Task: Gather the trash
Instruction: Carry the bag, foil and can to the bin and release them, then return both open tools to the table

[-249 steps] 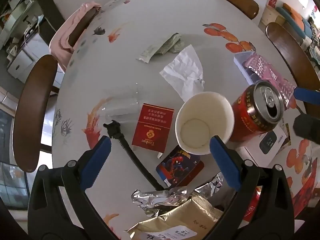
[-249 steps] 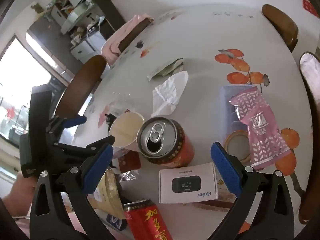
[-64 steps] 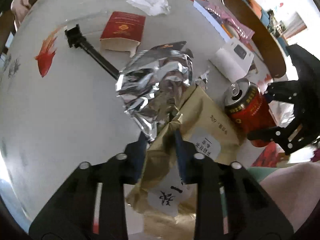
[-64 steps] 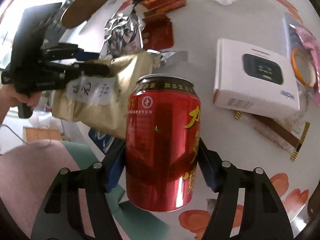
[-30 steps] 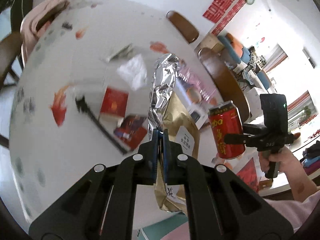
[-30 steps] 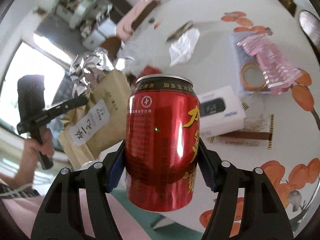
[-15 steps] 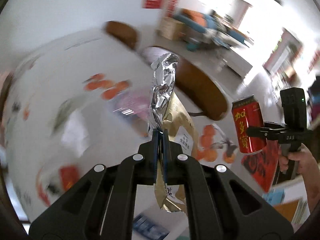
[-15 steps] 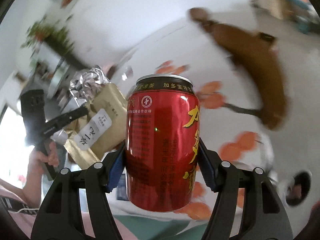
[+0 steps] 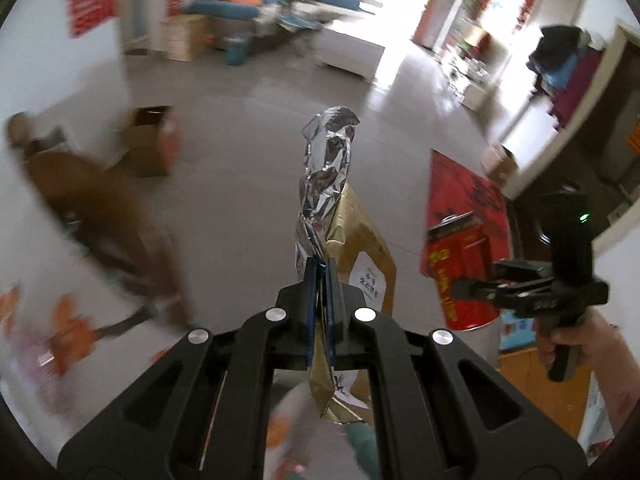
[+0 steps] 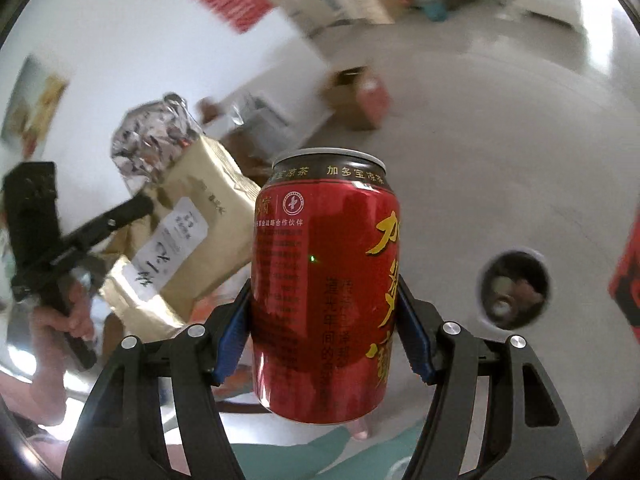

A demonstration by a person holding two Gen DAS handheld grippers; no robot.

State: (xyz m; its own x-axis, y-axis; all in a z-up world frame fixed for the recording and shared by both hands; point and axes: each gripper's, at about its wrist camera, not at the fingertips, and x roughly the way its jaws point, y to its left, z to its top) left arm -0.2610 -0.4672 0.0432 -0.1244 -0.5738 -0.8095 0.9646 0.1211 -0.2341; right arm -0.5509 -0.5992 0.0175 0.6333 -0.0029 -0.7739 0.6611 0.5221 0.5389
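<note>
Right gripper clamps an upright red can between its blue pads, held in the air over grey floor. Left gripper is pinched nearly closed on a gold bag and crumpled foil, both held aloft edge-on. A small round bin sits on the floor, right of the can.

Daylight floods in from blown-out white openings far ahead of the left tool, glaring off the pale glossy floor. Both fisheye views bow hard and darken at their round edges. Backgrounds smear with motion blur, worst to the left tool's left. The crumpled silver foil and the red drink can with gold lettering stay sharp, each carrying bright highlights.
</note>
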